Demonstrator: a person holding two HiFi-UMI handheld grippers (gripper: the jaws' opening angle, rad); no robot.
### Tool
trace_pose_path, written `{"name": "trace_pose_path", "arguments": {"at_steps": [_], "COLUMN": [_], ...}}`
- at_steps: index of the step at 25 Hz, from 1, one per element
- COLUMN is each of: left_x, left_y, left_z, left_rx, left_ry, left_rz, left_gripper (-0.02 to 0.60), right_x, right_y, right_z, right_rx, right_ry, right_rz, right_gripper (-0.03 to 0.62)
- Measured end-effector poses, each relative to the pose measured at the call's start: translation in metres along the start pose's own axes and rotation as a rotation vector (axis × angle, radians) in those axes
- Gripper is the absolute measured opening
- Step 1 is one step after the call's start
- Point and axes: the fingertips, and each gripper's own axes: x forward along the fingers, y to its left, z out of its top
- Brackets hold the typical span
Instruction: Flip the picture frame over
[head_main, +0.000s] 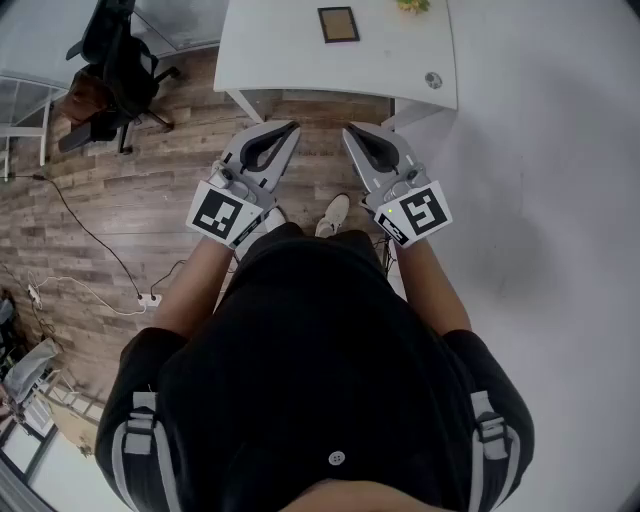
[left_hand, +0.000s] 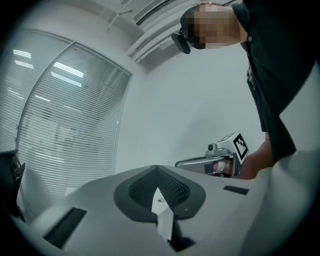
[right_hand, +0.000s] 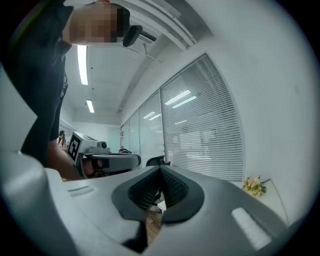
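Observation:
The picture frame (head_main: 339, 24), dark-edged with a brown face, lies flat on the white table (head_main: 280, 50) near its far side. I hold both grippers level in front of my body, short of the table's near edge and well apart from the frame. My left gripper (head_main: 290, 128) is shut with nothing in it, and its jaws meet at the tip in the left gripper view (left_hand: 158, 169). The right gripper (head_main: 351, 131) is shut and empty too, with its pads together in the right gripper view (right_hand: 161, 170). Each gripper view shows the other gripper alongside: the right gripper (left_hand: 215, 161) and the left gripper (right_hand: 107, 160).
A small bunch of flowers (head_main: 412, 5) stands at the table's far right, also in the right gripper view (right_hand: 255, 186). A small round object (head_main: 433, 80) lies near the table's front right corner. A black office chair (head_main: 115, 60) is at left, and cables (head_main: 95, 250) run over the wooden floor.

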Motion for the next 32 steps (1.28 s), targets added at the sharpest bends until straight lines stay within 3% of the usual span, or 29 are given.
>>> {"name": "trace_pose_path", "arguments": {"at_steps": [4,18,30,32], "left_x": [-0.021,-0.068,-0.048,-0.04], "left_y": [0.002,-0.016,-0.036,-0.039], "left_z": [-0.001,-0.008,-0.008,-0.004], "left_rx": [0.029,0.016,0.021,0.017], "left_ry": [-0.012,-0.007,-0.014,-0.022], "left_rz": [0.002,0.037,0.052,0.062], "left_gripper": [0.005,0.005,0.005,0.005], "right_x": [0.008,-0.014,-0.034,-0.036], "right_y": [0.024,0.058,0.04,0.034], "right_z": [0.002,-0.004,-0.009,-0.006], "right_rx": [-0.005,0.009,0.022,0.018], "right_ry": [-0.017,-0.005,-0.005,-0.009], "right_rz": [-0.006,-0.019,-0.014,-0.003], "right_gripper": [0.009,0.011,0.012,0.038]}}
